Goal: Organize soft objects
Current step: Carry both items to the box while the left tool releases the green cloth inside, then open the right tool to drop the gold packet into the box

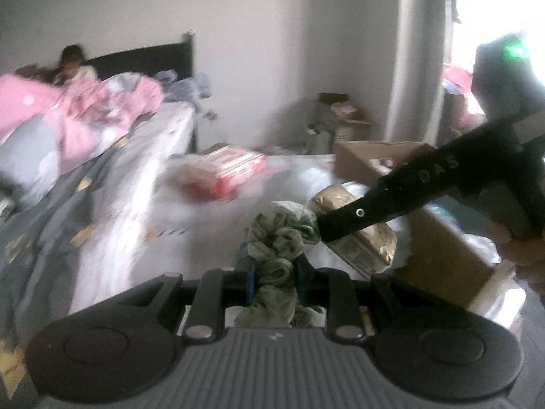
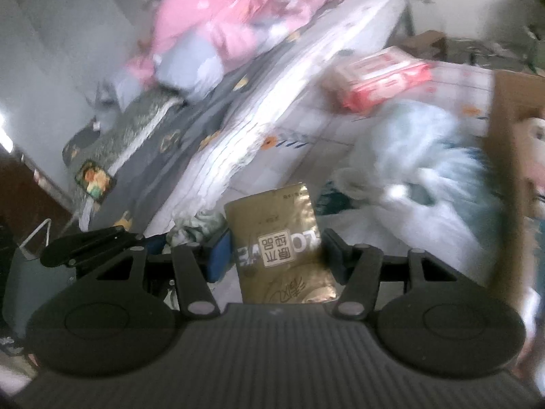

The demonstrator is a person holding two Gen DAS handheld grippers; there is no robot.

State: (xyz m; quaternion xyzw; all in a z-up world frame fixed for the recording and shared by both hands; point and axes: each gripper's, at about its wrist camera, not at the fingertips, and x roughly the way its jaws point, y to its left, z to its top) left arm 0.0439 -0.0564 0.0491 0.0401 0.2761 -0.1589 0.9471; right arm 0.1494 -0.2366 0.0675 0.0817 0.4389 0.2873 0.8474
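Cloth (image 1: 276, 266), green, bunched, pinched in left gripper (image 1: 274, 277) fingers above the bed (image 1: 143, 204); right gripper (image 2: 276, 255) clamps gold packet (image 2: 277, 238). Risk: loose folds slip out; the two loads nearly touch, may snag.

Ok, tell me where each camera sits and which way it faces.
Left wrist: on the left gripper, facing a bed; its jaws pinch a crumpled green fabric piece; the right gripper and a hand show.
Right wrist: on the right gripper, facing the same bed; its jaws hold a gold foil packet.
Shared: the gold foil packet, the red-and-white box, pink bedding.
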